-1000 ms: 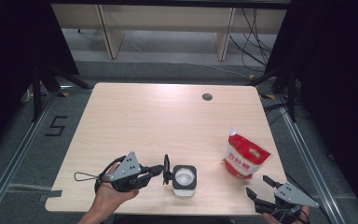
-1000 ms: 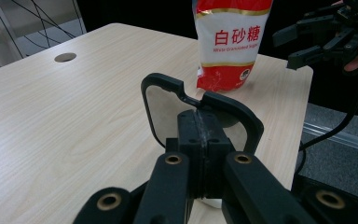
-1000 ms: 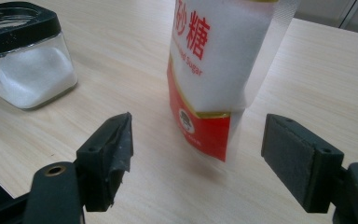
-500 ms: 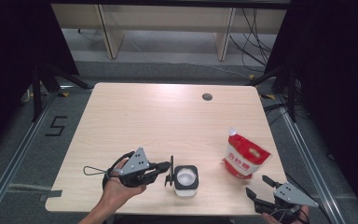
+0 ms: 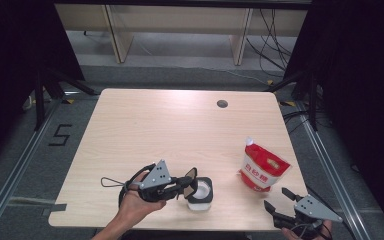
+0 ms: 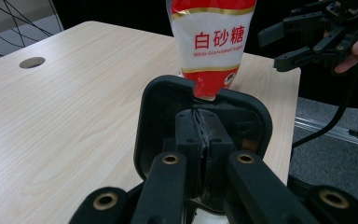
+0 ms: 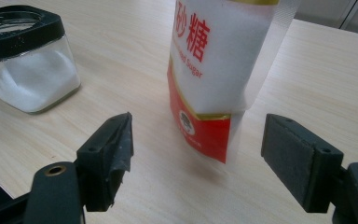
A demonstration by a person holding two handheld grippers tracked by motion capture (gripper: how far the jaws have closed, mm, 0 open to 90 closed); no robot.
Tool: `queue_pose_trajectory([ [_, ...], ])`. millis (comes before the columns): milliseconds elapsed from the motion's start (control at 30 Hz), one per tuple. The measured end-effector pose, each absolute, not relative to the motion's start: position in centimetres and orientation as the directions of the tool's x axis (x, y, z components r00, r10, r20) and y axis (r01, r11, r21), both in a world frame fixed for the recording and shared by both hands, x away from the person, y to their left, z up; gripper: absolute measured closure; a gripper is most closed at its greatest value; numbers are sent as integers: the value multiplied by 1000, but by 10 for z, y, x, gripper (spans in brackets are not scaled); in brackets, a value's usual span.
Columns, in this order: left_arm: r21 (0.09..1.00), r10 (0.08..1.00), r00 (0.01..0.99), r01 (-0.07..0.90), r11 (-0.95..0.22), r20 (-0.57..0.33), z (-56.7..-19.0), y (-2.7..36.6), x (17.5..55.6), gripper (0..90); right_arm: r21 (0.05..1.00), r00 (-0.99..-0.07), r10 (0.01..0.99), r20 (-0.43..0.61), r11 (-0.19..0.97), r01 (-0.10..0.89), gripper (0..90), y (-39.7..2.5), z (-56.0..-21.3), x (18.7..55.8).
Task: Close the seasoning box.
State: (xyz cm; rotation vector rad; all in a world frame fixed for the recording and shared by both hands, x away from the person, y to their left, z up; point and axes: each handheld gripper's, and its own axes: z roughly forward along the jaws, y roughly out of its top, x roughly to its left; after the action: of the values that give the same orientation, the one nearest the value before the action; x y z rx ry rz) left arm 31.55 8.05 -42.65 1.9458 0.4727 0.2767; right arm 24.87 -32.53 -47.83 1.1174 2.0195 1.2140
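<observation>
The lid (image 6: 200,135), black and square with rounded corners, stands on edge in the left claw (image 5: 190,182), whose jaws are pressed together on a tab at the lid's middle, as the left gripper view shows. In the high view the lid sits tilted up at the tip of that claw, just left of the jar (image 5: 200,194) and touching or nearly touching its rim; which of the two cannot be told. The jar stands near the front edge of the desk (image 5: 180,125), a little left of centre. It is a clear square glass jar with a black collar, open at the top and about half full of white sugar, which the right gripper view (image 7: 28,60) shows most plainly.

Well to the right of the jar stands the bag (image 5: 261,167), red and white with red characters and the words "White Granulated Sugar". It is upright with a slight lean, near the desk's right front corner. In the left gripper view the bag (image 6: 212,42) rises just behind the upper edge of the lid.

The right claw (image 5: 282,202) is at the desk's front right corner, just in front of the bag. Its jaws are spread wide and hold nothing; in the right gripper view the bag (image 7: 223,70) stands beyond and between them, untouched.

A round hole (image 5: 222,104) lies in the desk near its far edge.
</observation>
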Motion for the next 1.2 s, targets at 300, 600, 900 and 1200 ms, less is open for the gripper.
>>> queue_pose_trajectory([
  [300,903,442,896,212,-373,-27,-434,71,316,867,892,-522,851,-52,274,359,263,-326,-478,249],
  [600,894,432,901,225,-388,-39,-444,66,318,862,887,-509,861,0,235,398,263,-323,-477,246],
  [900,888,419,908,220,-404,-34,-447,64,318,848,890,-515,857,-14,246,385,263,-324,-478,248],
  [1200,890,417,908,232,-393,-53,-446,65,315,797,886,-513,859,-3,240,397,263,-323,-478,247],
])
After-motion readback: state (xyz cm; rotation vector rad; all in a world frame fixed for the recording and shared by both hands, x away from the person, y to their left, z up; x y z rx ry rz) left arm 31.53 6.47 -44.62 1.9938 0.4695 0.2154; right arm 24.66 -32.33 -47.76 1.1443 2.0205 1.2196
